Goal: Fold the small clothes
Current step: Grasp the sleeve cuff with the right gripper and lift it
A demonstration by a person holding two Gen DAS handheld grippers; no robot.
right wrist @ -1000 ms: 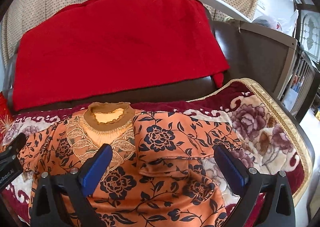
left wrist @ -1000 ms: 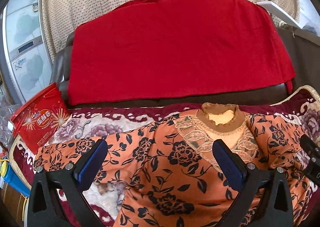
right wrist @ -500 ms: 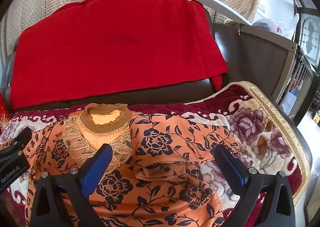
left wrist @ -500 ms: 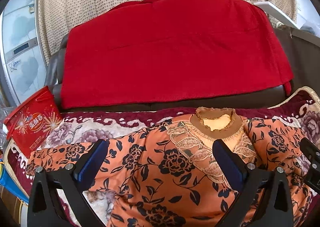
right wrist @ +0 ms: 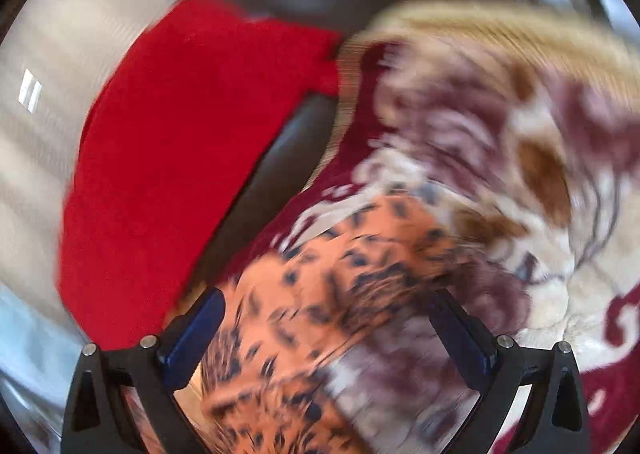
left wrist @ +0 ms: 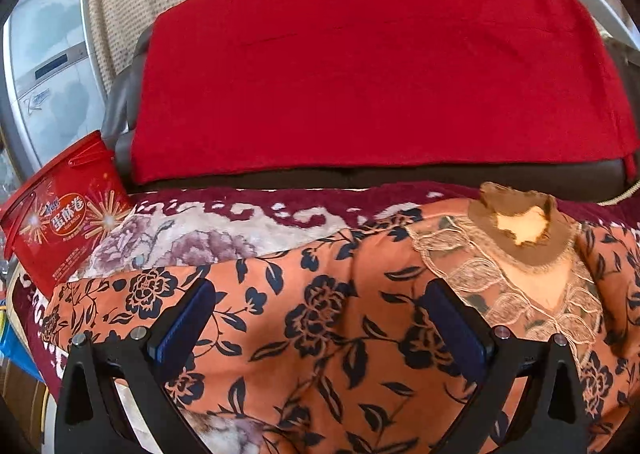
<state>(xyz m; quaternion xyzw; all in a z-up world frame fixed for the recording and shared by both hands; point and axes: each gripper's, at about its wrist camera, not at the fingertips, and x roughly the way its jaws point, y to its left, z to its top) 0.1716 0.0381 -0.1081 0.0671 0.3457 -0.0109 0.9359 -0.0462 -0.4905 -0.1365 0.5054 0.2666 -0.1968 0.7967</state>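
An orange top with dark flowers (left wrist: 328, 318) lies flat on a floral blanket (left wrist: 192, 238), its brown lace collar (left wrist: 520, 230) at the far right of the left wrist view. Its left sleeve stretches out toward the left. My left gripper (left wrist: 316, 306) is open just above the shoulder and sleeve area, holding nothing. The right wrist view is heavily blurred and tilted. There my right gripper (right wrist: 328, 318) is open over the right part of the orange top (right wrist: 320, 278), holding nothing.
A red cloth (left wrist: 372, 66) covers the dark sofa backrest behind the blanket. A red snack tub (left wrist: 64, 222) stands at the left edge of the seat. A grey appliance (left wrist: 48, 66) and dotted curtain are behind. The blanket's gold-trimmed edge (right wrist: 500, 26) is at the right.
My left gripper has moved left and lower over the top, so the collar now sits far right. My right gripper has swung and rolled fast toward the right side; its view is now blurred.
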